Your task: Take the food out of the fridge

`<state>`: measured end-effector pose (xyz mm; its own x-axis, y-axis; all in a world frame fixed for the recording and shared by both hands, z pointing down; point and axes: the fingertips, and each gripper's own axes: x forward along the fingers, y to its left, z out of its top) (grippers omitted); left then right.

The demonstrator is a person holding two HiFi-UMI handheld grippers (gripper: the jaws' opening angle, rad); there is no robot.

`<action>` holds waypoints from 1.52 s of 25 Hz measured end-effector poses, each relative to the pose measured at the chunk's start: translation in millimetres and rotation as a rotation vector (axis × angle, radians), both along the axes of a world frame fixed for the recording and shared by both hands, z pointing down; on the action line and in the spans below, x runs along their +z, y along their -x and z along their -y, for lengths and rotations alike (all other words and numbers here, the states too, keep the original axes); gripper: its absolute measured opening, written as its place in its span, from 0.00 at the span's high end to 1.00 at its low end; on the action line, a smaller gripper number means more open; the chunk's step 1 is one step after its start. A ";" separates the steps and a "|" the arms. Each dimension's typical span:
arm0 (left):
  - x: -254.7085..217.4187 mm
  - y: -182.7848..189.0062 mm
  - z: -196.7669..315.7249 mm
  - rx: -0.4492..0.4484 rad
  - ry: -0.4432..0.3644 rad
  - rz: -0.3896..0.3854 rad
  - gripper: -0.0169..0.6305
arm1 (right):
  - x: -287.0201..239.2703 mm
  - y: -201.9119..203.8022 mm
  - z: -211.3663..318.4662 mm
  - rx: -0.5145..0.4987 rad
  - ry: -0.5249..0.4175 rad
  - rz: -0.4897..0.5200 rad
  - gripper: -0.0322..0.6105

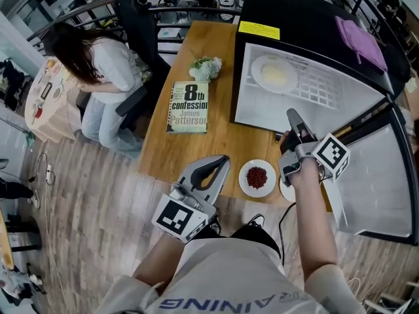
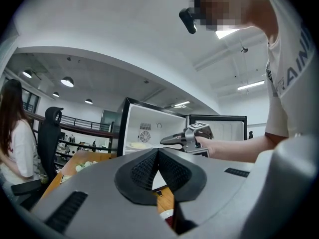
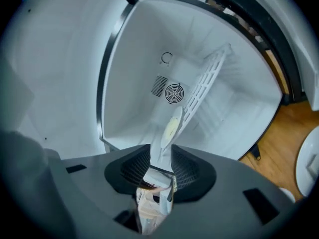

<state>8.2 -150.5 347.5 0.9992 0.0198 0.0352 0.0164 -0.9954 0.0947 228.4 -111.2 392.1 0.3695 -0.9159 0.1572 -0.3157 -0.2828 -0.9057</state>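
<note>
A black mini fridge [image 1: 308, 15] stands open on the wooden table [image 1: 209, 146], its door [image 1: 376, 178] swung out to the right. A plate of pale yellow food [image 1: 273, 74] rests on the wire shelf [image 1: 324, 90] inside. My right gripper [image 1: 292, 118] is at the fridge mouth and points in at that plate [image 3: 172, 126]; it is open, with nothing between the jaws. My left gripper [image 1: 223, 161] hovers at the table's near edge, shut and empty. A white dish of red food [image 1: 256, 177] sits on the table between the two grippers.
A book [image 1: 188, 106] and a white-green bunch [image 1: 206, 67] lie on the table left of the fridge. A second white plate [image 1: 285, 190] shows by my right hand. A person [image 1: 98, 64] sits at the table's left beside an office chair [image 1: 137, 18]. A purple cloth [image 1: 360, 41] lies on the fridge.
</note>
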 end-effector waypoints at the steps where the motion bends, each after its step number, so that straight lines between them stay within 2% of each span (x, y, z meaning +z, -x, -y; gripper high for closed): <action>1: 0.8 1.3 2.7 -0.007 0.001 0.001 0.96 | 3.3 -5.3 6.0 0.011 -0.010 0.031 0.76; 7: 5.4 5.1 15.9 -0.033 0.010 0.017 0.96 | 23.5 -33.0 39.2 0.070 -0.071 0.220 0.76; 10: 8.3 6.2 21.2 -0.041 0.017 0.024 0.96 | 30.7 -41.0 49.5 0.096 -0.089 0.273 0.76; 21: 18.1 2.7 32.8 -0.054 0.032 0.043 0.96 | 35.2 -53.7 69.5 0.129 -0.133 0.338 0.76; 30: 20.9 3.5 34.9 -0.047 0.036 0.045 0.96 | 35.7 -52.0 67.3 0.142 -0.174 0.375 0.90; 38: 20.3 1.8 33.5 -0.036 0.033 0.041 0.96 | 35.5 -49.7 60.0 0.141 -0.207 0.386 0.90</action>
